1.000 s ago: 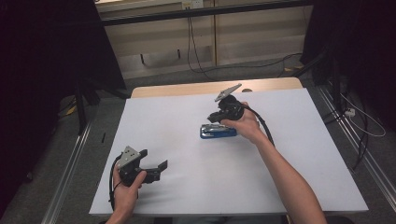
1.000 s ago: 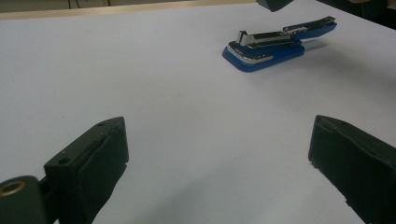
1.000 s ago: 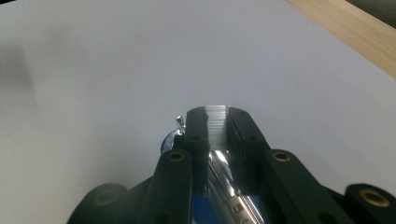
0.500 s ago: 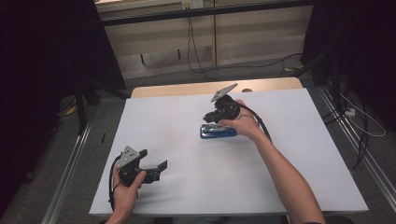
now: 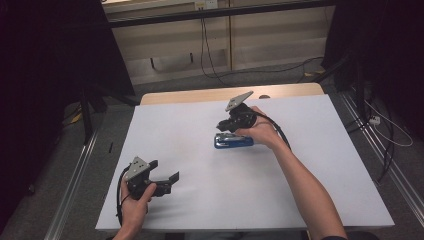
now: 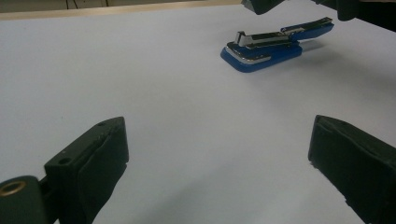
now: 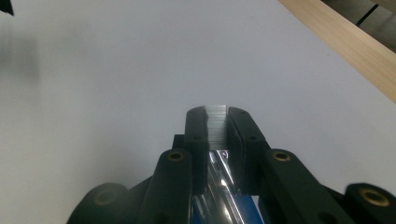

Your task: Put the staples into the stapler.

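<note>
You are pulling a strip of staples away from the blue stapler.

Your right gripper point(image 7: 216, 116) is pinching the silver staple strip point(image 7: 215, 122) tight, just above the stapler point(image 5: 233, 141) lying mid-table. Your left gripper point(image 5: 165, 181) is waiting wide open, holding nothing. Next, I think, you are lifting gently and straight.

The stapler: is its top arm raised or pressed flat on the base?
Raised at one end. In the left gripper view the stapler shows a wedge-shaped gap between the top arm and blue base, widening toward the end by the right gripper.

Stapler point(image 5: 233, 141) on table point(image 5: 300, 200) centre; left tongs point(image 5: 167, 181) near front-left
</note>
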A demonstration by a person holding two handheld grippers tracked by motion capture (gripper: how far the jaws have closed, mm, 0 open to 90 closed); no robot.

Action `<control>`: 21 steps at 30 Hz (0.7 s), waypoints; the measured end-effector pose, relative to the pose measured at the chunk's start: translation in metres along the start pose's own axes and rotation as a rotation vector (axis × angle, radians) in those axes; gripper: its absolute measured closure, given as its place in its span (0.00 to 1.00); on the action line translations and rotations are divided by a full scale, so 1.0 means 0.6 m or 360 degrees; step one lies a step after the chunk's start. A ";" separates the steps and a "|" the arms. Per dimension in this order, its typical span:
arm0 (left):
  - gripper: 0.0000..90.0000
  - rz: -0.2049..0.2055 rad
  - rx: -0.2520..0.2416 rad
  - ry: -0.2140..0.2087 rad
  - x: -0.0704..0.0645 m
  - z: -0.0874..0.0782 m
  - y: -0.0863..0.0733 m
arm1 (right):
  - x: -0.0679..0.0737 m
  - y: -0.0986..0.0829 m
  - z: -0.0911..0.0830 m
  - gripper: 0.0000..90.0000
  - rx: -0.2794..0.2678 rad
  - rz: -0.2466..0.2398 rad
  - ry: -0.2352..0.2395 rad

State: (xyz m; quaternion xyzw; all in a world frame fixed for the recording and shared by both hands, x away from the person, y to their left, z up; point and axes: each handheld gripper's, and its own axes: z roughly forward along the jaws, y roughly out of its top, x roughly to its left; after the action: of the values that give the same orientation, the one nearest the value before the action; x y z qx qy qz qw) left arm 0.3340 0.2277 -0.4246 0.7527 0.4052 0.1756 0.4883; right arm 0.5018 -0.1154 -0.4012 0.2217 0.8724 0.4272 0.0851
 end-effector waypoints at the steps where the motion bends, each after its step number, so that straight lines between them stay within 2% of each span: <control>1: 0.06 0.0000 -0.0001 0.0000 0.000 0.000 0.000 | -0.001 0.000 0.000 0.88 0.0001 -0.0013 0.0001; 4: 0.06 0.0006 0.0007 -0.0006 -0.001 0.001 0.000 | -0.003 0.001 -0.001 0.88 0.0030 -0.0009 0.0017; 6: 0.06 0.0007 0.0007 -0.0010 -0.001 0.001 0.000 | -0.004 0.001 0.000 0.88 0.0049 -0.0038 0.0022; 13: 0.06 0.0006 0.0021 -0.0020 -0.001 0.002 0.000 | -0.004 -0.003 0.003 0.88 0.0050 -0.0102 0.0150; 17: 0.06 0.0009 0.0016 -0.0023 -0.002 0.002 0.000 | -0.006 -0.007 0.006 0.88 0.0077 -0.0167 0.0197; 19: 0.06 0.0007 0.0015 -0.0024 -0.002 0.002 0.000 | -0.008 -0.009 0.007 0.88 0.0097 -0.0185 0.0191; 21: 0.06 0.0011 0.0018 -0.0022 -0.001 0.001 0.000 | -0.012 -0.011 0.007 0.88 0.0081 -0.0198 0.0184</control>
State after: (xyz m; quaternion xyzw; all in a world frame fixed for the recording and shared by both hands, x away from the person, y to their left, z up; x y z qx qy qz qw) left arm 0.3340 0.2267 -0.4249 0.7580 0.4001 0.1698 0.4864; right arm 0.5073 -0.1193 -0.4090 0.1441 0.8986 0.4107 0.0552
